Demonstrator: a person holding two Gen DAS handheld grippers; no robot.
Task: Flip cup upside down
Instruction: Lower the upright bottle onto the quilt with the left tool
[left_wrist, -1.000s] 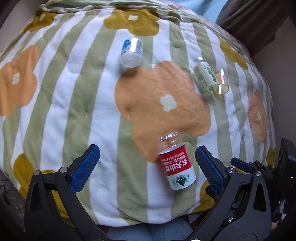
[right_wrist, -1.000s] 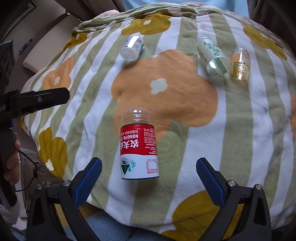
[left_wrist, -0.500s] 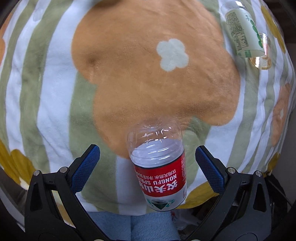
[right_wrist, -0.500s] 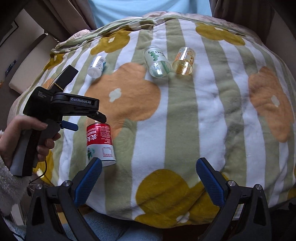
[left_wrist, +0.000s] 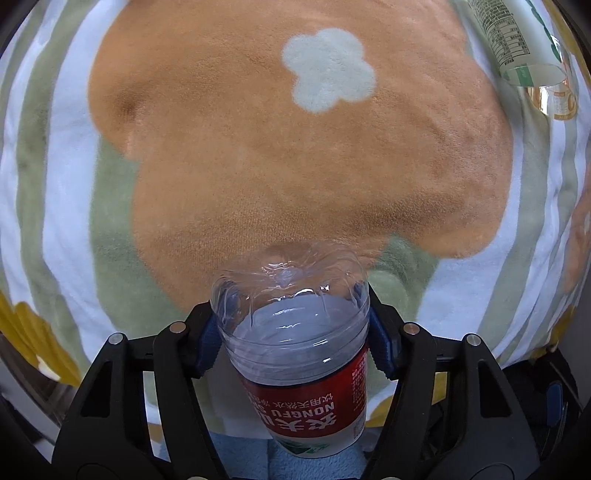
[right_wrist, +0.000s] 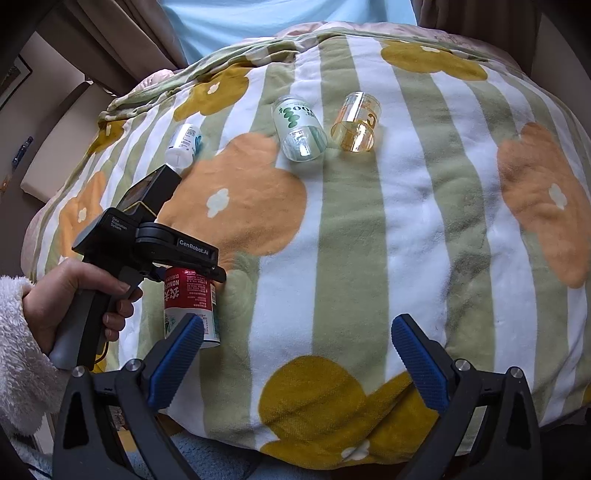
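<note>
Since half a second ago, the left claw (left_wrist: 293, 341) has closed its blue pads on the red-labelled cup (left_wrist: 299, 365), low in the left wrist frame, near the blanket's (right_wrist: 406, 221) front edge. Right claw (right_wrist: 295, 365) hangs wide open, holding nothing, over bare blanket at lower centre. Three other cups lie well apart toward the upper frame: white (right_wrist: 183, 143), green-dotted (right_wrist: 299, 129), amber (right_wrist: 356, 123).

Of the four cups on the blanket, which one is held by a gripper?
The red-labelled cup, nearest the blanket's front edge: the left gripper is closed on its clear part. The white cup, green-dotted cup and amber cup lie untouched.
</note>
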